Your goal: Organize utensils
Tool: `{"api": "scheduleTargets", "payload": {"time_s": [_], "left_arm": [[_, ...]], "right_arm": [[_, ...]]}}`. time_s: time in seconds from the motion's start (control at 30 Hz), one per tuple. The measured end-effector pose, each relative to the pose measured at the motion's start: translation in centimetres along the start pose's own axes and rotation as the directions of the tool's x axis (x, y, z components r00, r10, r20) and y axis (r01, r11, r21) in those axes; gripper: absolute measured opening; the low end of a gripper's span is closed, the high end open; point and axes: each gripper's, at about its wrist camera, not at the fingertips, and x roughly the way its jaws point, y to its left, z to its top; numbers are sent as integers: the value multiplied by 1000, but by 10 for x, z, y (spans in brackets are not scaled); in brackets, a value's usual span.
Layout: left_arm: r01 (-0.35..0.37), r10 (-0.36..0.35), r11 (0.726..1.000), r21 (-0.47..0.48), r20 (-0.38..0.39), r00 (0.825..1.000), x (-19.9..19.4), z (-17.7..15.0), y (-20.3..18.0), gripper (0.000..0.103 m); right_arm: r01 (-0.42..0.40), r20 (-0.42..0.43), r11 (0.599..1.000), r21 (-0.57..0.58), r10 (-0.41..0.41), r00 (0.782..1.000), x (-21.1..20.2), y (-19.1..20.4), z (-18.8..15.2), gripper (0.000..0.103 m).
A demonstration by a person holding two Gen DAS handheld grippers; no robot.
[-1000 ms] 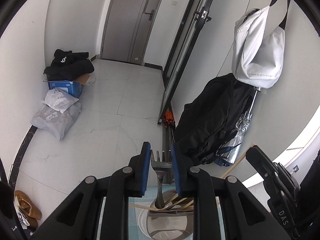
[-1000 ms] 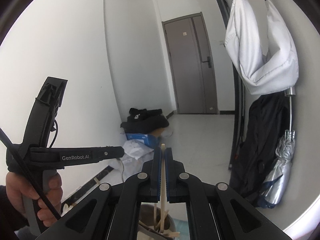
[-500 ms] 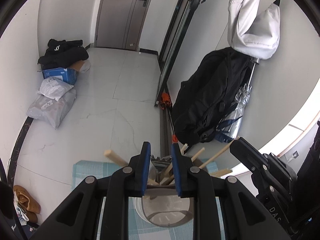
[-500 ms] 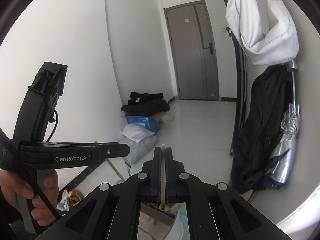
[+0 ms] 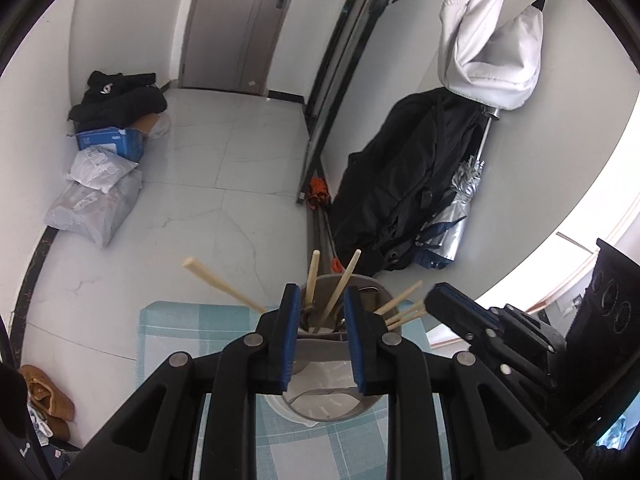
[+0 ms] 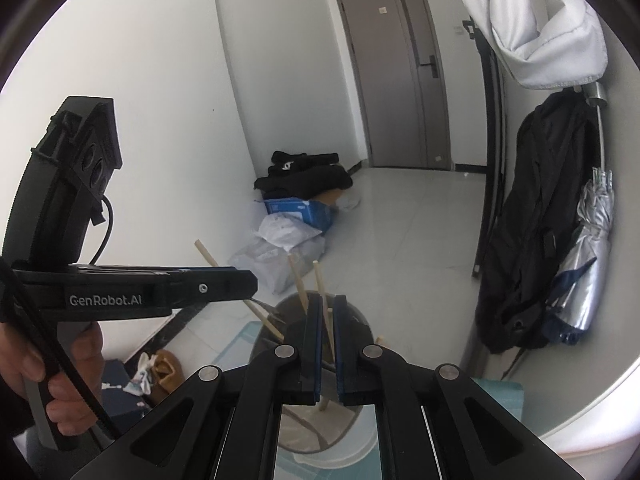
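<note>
A grey utensil holder (image 5: 328,416) stands on a teal checked cloth (image 5: 180,332), with several wooden chopsticks (image 5: 224,286) leaning out of it. My left gripper (image 5: 322,292) hovers right over its mouth. Its jaws are opening and no pad presses on anything; a dark metal piece shows low between them. My right gripper (image 6: 328,300) is above the same holder (image 6: 264,344), jaws opening. One chopstick (image 6: 330,332) stands loose in the gap, its lower end inside the holder. From the side, the left gripper (image 6: 248,280) shows with a hand (image 6: 68,380) on its handle.
Beyond the table edge the tiled floor holds black clothes on a blue box (image 5: 116,104), grey parcels (image 5: 96,204) and shoes (image 5: 48,400). A black backpack (image 5: 400,184), a silver umbrella (image 5: 456,216) and a white bag (image 5: 492,52) hang at the right wall.
Both grippers came down over the holder. The fork tines that stood up between the left jaws are gone from there. The right jaws parted slightly and the chopstick slid lower.
</note>
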Motion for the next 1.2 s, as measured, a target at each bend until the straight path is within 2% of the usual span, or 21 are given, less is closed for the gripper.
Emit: {"api": "scheduleTargets", "payload": {"time_s": [0.07,0.2,0.33,0.47,0.53,0.93,1.13,1.2], "left_arm": [[-15,15,1000,-27,9,1000,-6,0,3,24],[-64,68,994,-88,42,997,-22,-6,10,40],[-125,135,987,-101,99,986,-43,-16,5,61],[-148,163,983,-107,148,975,-64,-26,-3,73],[-158,174,982,-107,169,970,-74,-32,-8,79],[-205,222,974,-98,228,948,-112,-75,-25,89],[-225,249,967,-120,257,934,-119,-102,-25,97],[-227,251,967,-119,253,934,-118,-110,-23,97]], "right_arm": [[-11,10,1000,8,11,1000,-7,0,2,7],[4,41,1000,8,-4,999,-26,3,6,29],[7,60,999,33,-9,998,-44,5,6,31],[17,72,999,44,-20,997,-63,9,0,41],[10,69,999,51,-14,997,-71,12,-3,42],[26,106,998,55,-32,994,-123,36,-33,63],[47,106,997,59,-53,993,-135,44,-55,71],[50,96,997,60,-56,994,-137,46,-64,74]]}}
